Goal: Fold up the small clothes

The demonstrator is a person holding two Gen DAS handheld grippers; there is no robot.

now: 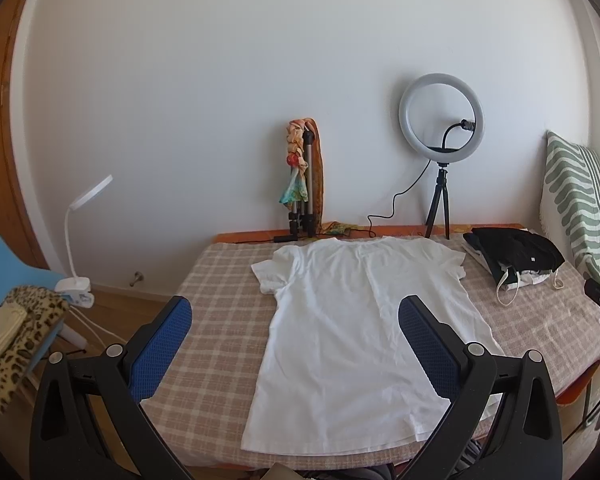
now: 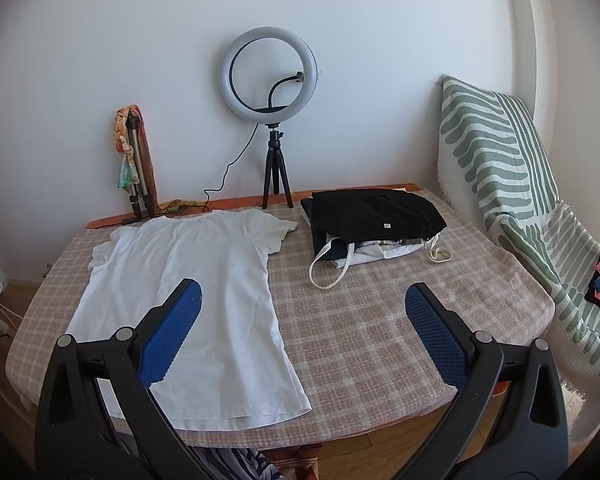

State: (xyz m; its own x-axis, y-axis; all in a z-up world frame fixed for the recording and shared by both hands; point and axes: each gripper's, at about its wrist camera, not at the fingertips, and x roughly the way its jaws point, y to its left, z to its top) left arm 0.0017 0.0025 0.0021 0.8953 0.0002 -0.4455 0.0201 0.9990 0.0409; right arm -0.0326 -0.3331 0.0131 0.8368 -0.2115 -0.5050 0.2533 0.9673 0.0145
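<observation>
A white T-shirt [image 1: 340, 320] lies flat and spread out on the checked tablecloth [image 1: 220, 320], collar at the far side, hem at the near edge. It also shows in the right wrist view [image 2: 188, 280]. My left gripper [image 1: 296, 316] is open and empty, held above the shirt's lower half. My right gripper [image 2: 304, 300] is open and empty, above the shirt's right edge and the bare cloth [image 2: 380, 328] beside it.
A pile of folded dark and light clothes [image 2: 376, 220] lies at the back right. A ring light on a tripod [image 2: 268, 80] and a folded tripod with scarves [image 2: 134, 160] stand at the wall. A striped cushion [image 2: 500, 168] is at the right. A desk lamp [image 1: 80, 240] stands at the left.
</observation>
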